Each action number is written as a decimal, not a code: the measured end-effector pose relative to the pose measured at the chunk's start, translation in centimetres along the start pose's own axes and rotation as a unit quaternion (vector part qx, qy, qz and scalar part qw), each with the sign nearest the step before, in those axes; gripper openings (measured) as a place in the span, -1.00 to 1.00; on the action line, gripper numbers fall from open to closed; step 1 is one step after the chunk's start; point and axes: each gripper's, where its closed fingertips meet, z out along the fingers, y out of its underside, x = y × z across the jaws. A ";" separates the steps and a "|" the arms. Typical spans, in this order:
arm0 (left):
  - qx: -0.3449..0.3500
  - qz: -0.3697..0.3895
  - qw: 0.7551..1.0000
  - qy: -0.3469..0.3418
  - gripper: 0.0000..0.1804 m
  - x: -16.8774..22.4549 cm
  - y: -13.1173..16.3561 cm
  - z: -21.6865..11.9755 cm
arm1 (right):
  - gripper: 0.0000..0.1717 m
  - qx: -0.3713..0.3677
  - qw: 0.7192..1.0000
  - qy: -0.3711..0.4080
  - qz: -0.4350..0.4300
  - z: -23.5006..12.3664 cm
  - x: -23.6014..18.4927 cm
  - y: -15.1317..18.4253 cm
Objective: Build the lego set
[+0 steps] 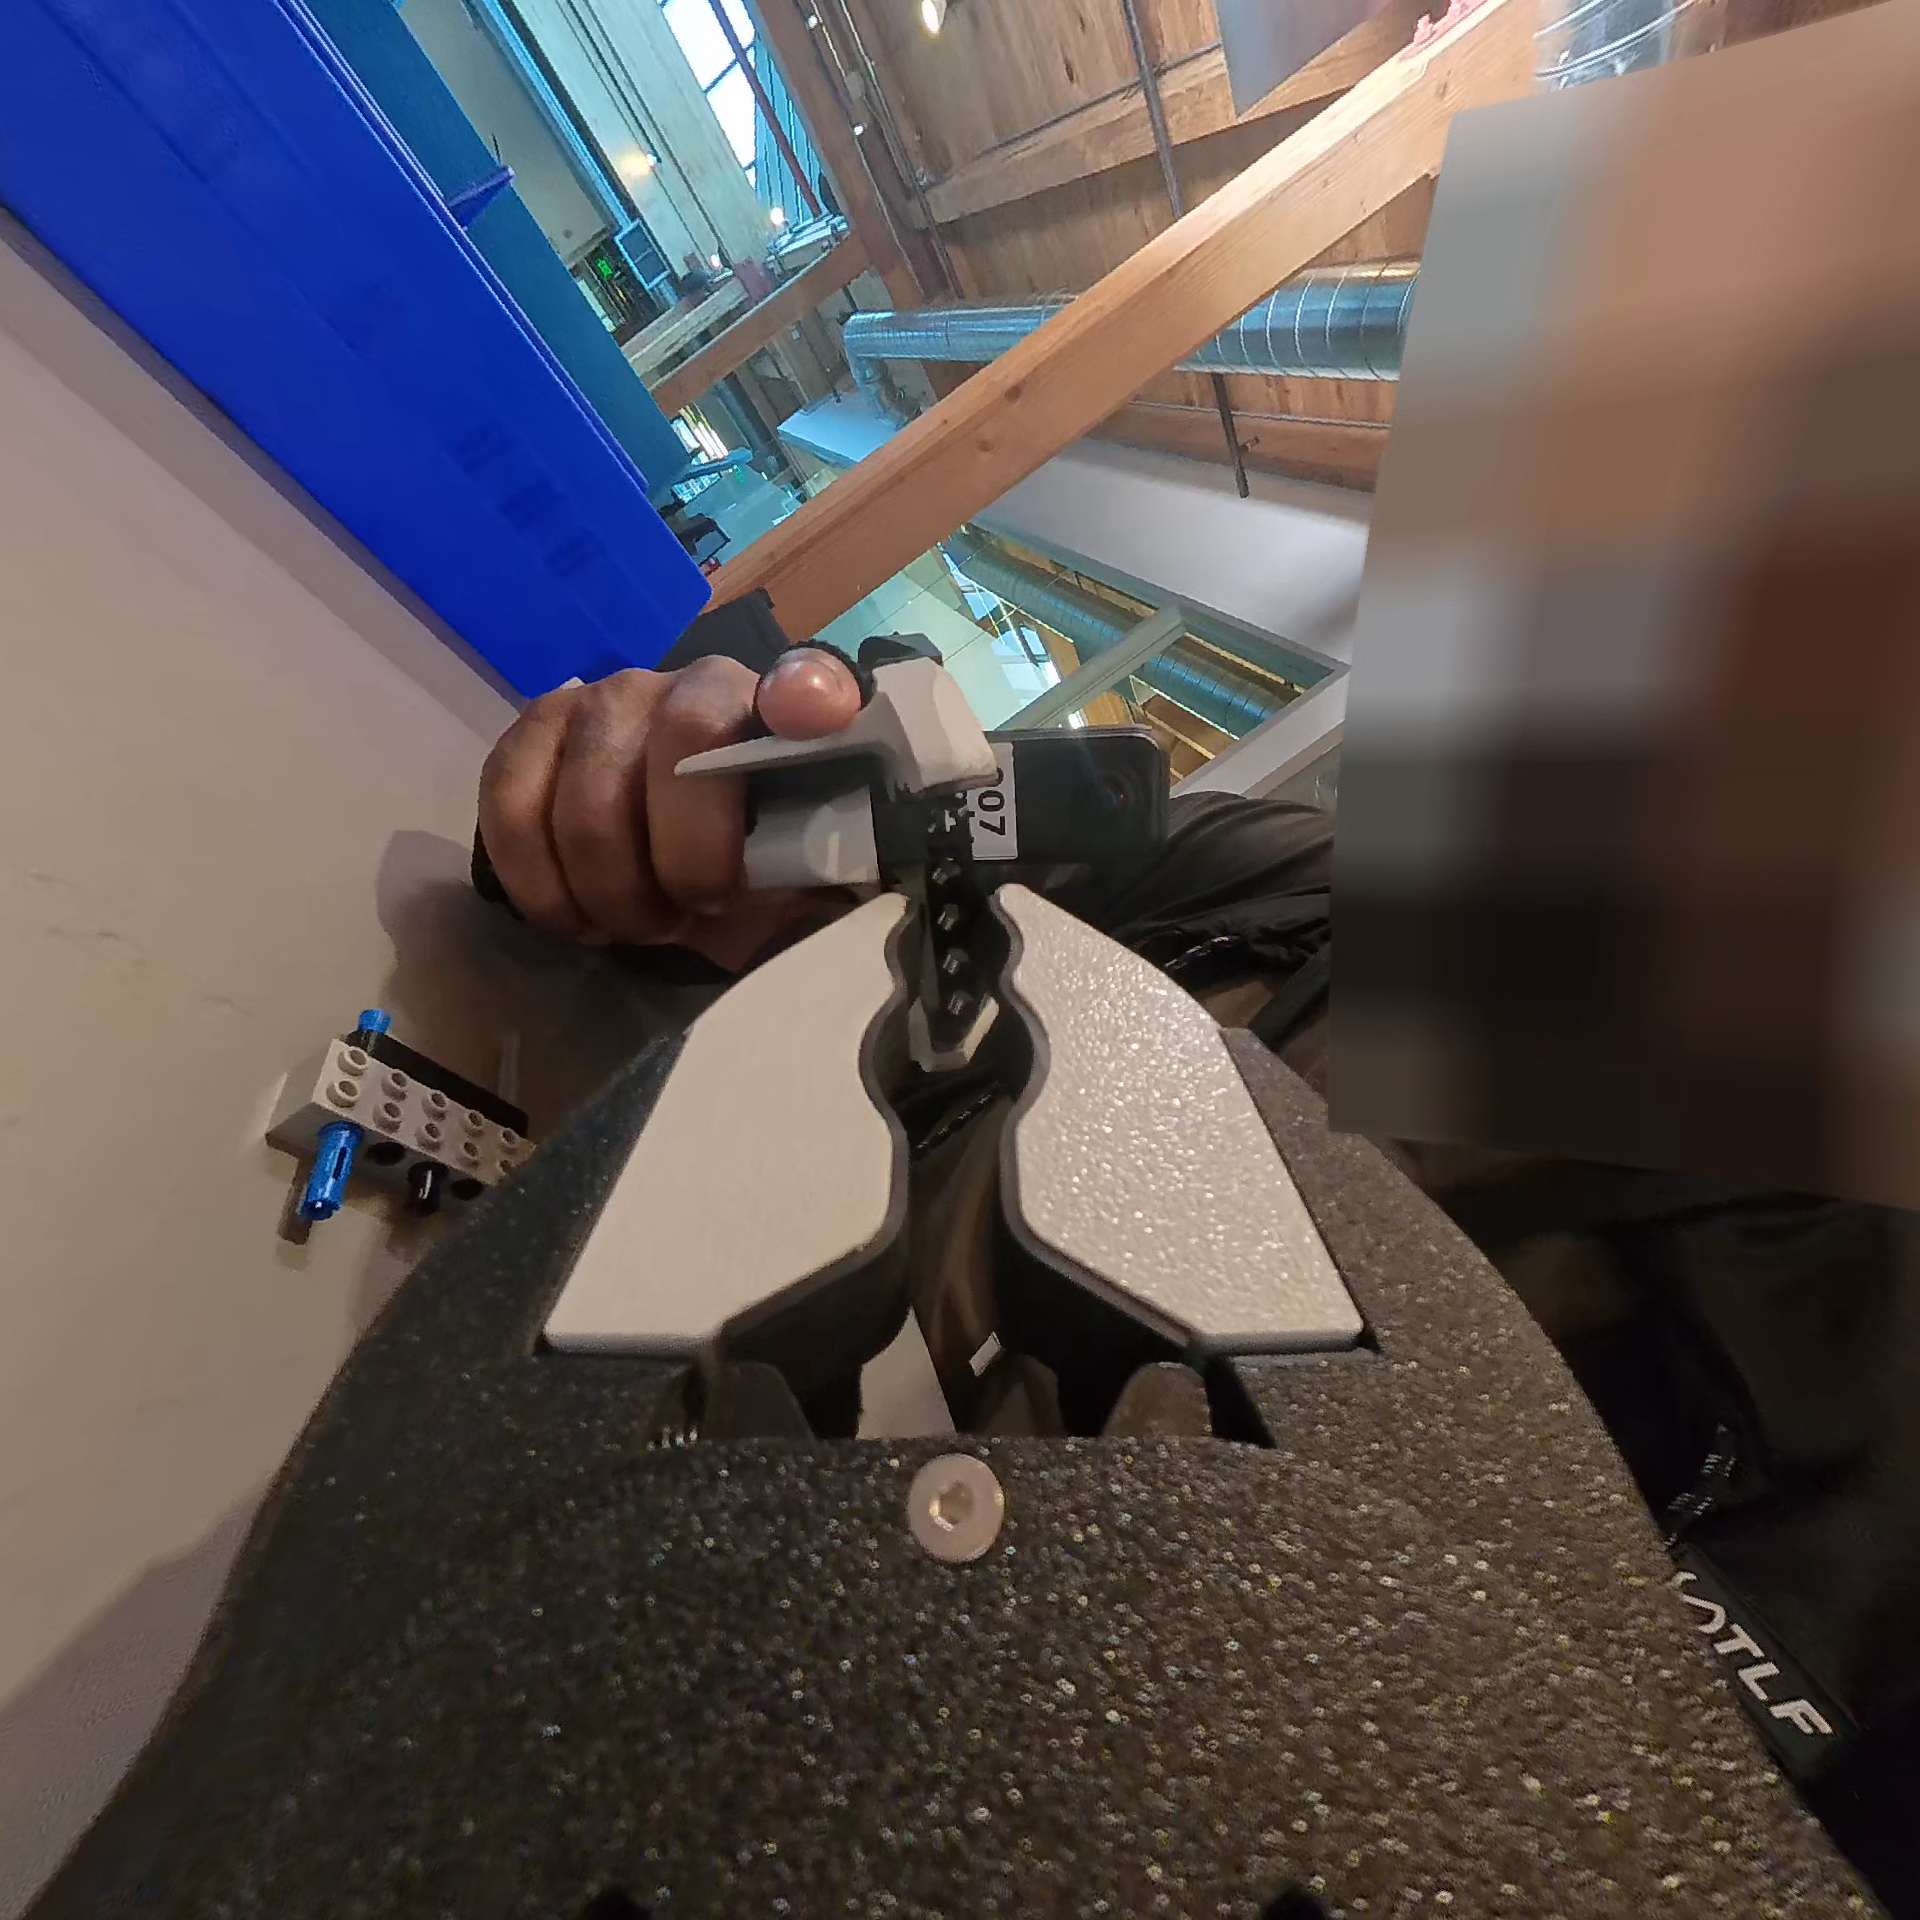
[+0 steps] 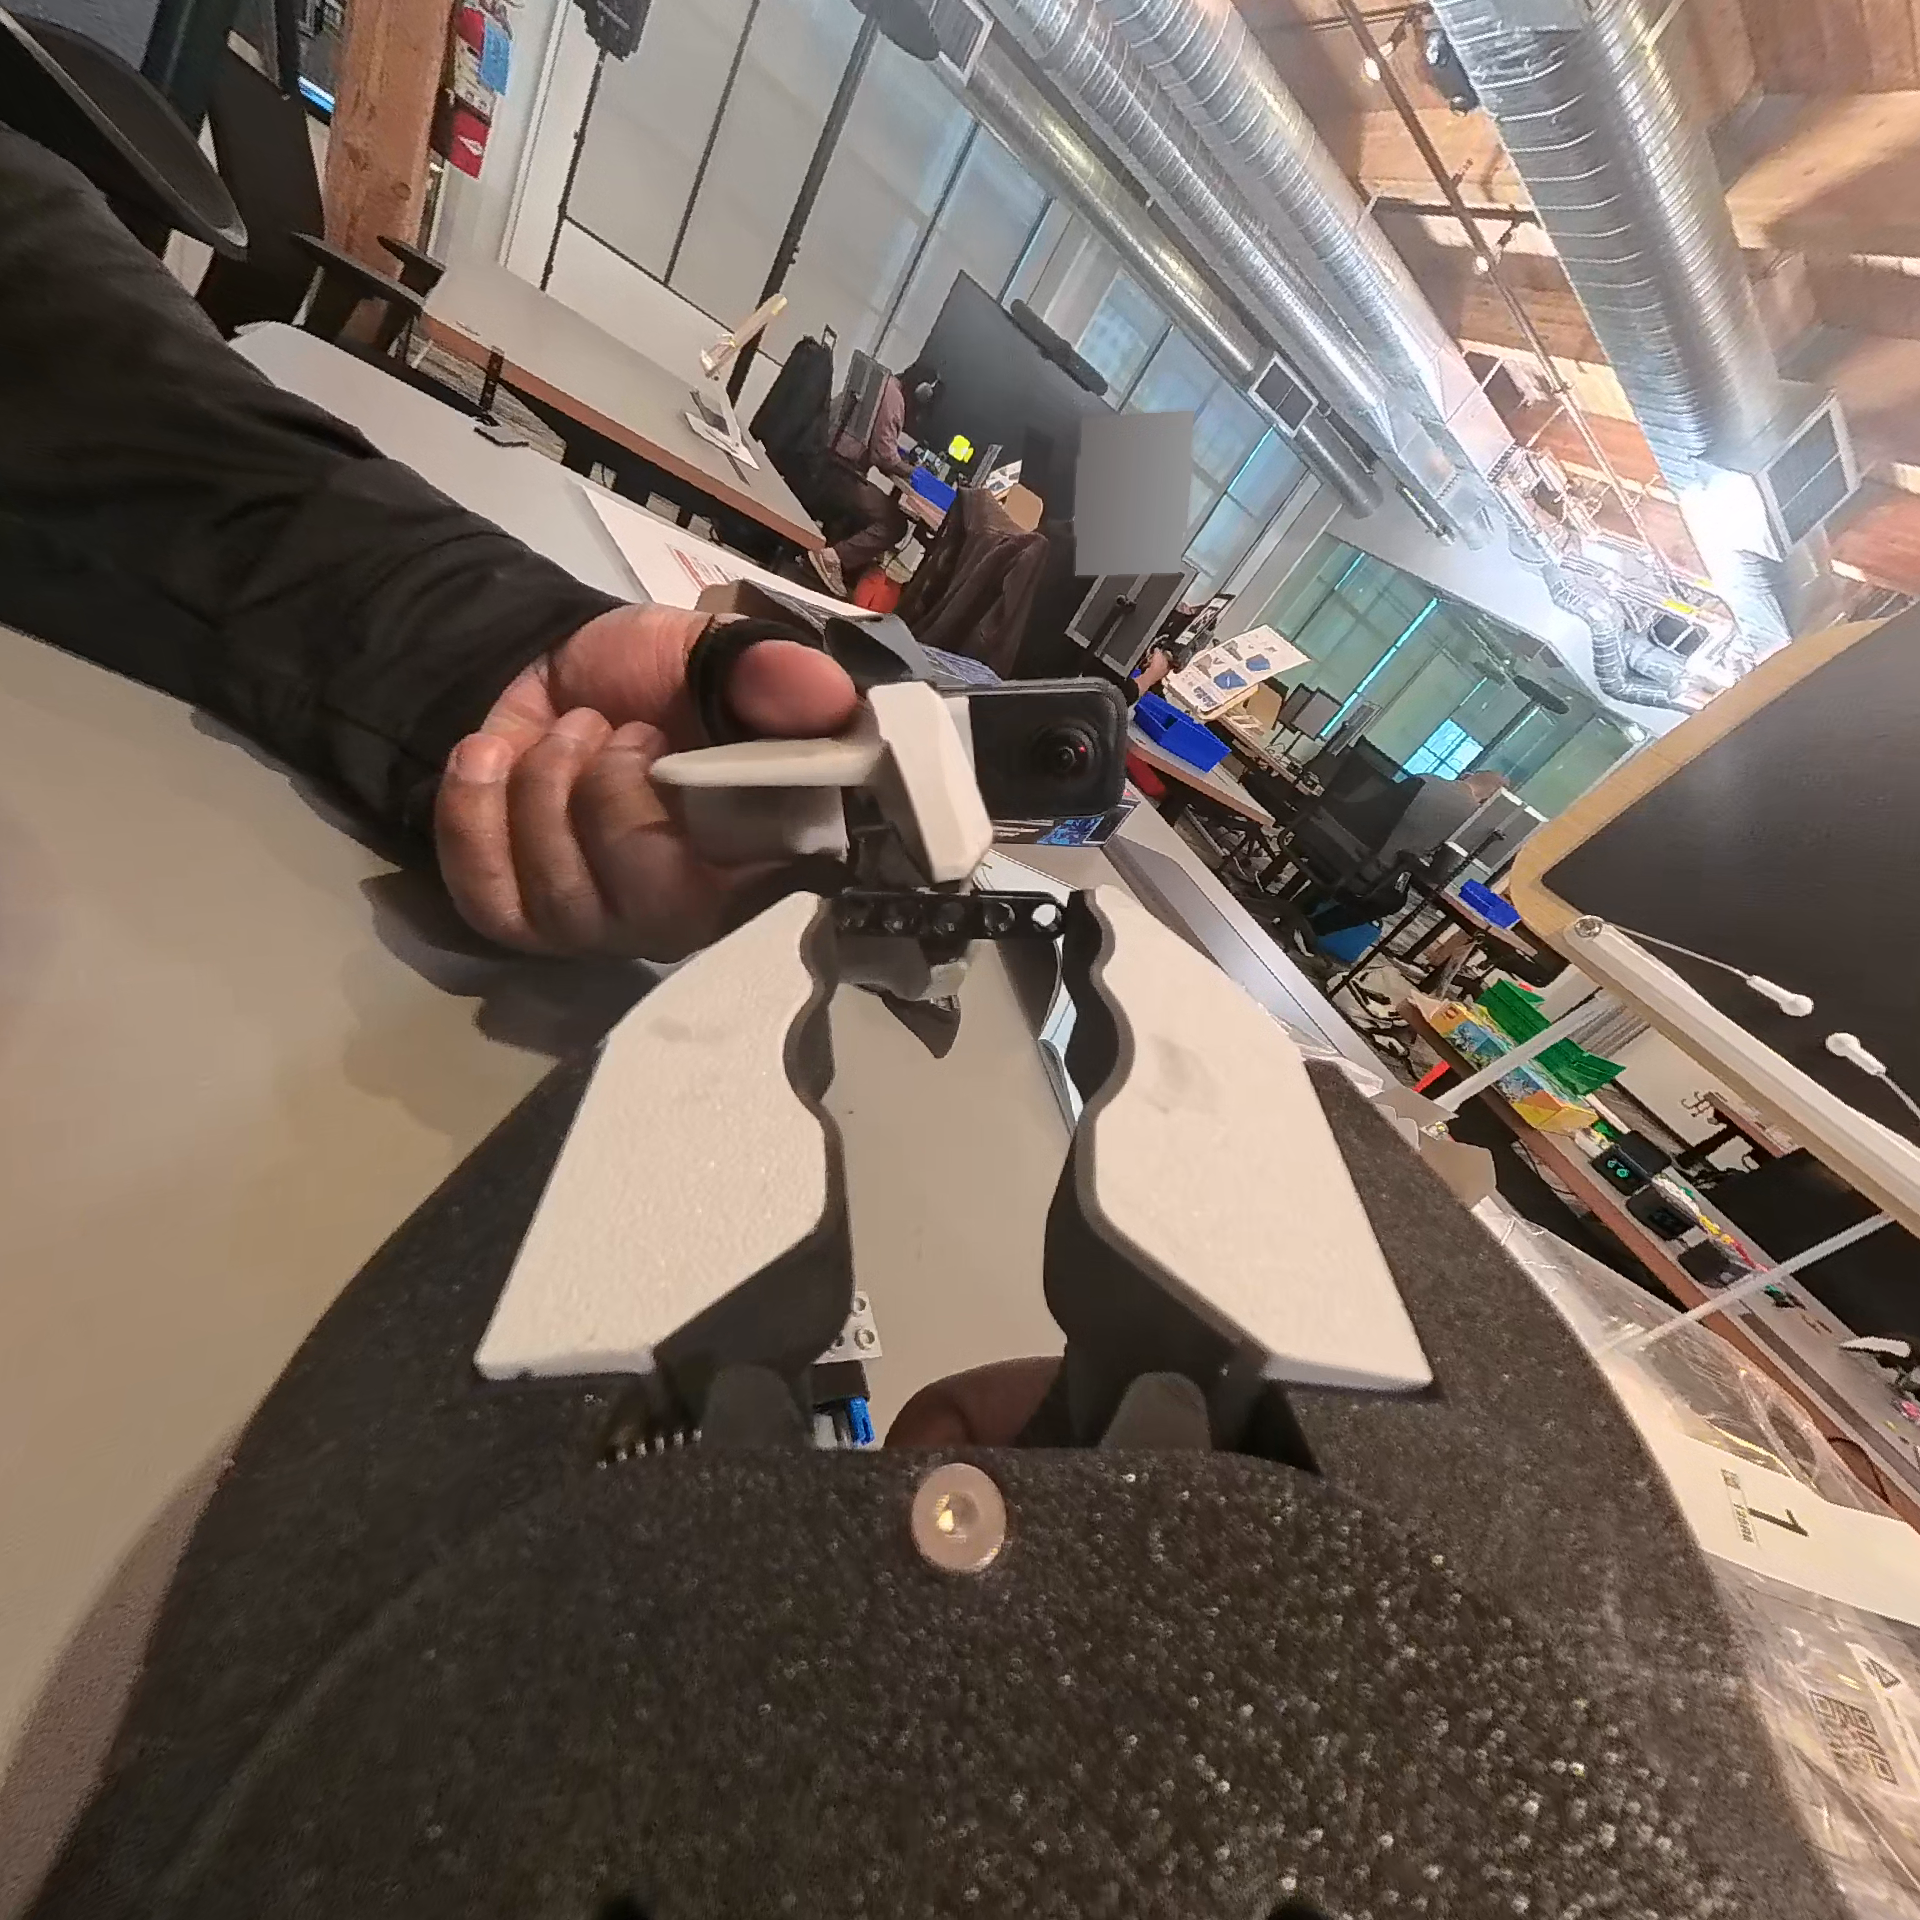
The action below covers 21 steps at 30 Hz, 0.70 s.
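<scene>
Spanning the lower left of the left wrist view, the pale tabletop (image 1: 156,831) is the largest thing here, with a blue bin (image 1: 312,312) standing along its far edge. Above it the two grippers face each other, each in one of the person's hands and turned a quarter turn against the other. The left gripper (image 1: 945,914) has its fingers (image 1: 790,1091) drawn nearly together, pinching the flat faces of a thin black strip with holes (image 2: 997,917). The right gripper (image 2: 951,920) has its fingers (image 2: 707,1122) spread wide, with the strip lying crosswise between the tips so that each end appears to touch a pad. The strip therefore hangs in the air between the two tools, clear of the tabletop and well apart from the bin. A grey brick block (image 1: 405,1122) with blue pins (image 1: 332,1169) through it lies on the tabletop just left of the left gripper, untouched. With two grips on one slim part, my judgement is that the hands should work as a pair: any twist of one wrist against the other would bend the strip or pop it out of the end-to-end hold, which looks the weaker of the two. A light, even squeeze on the flat faces and level wrists seem the safest way to handle it.
</scene>
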 end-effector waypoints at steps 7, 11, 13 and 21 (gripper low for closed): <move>0.007 0.042 0.997 -0.062 -0.92 -1.0 -0.5 -0.3 | -0.51 -0.037 0.999 -0.014 -0.011 -0.3 0.4 1.2; 0.026 0.045 0.992 -0.117 -0.92 -2.2 -1.3 -1.5 | -0.40 -0.114 0.986 -0.118 0.033 -1.2 -0.9 3.7; 0.034 0.044 0.989 -0.139 -0.92 -2.7 -1.7 -2.0 | -0.39 -0.166 0.968 -0.169 0.079 -1.9 -1.7 5.4; 0.005 0.051 0.977 -0.205 -0.92 -4.2 -1.1 -2.6 | -0.28 -0.293 0.912 -0.219 0.183 -2.9 -3.3 8.7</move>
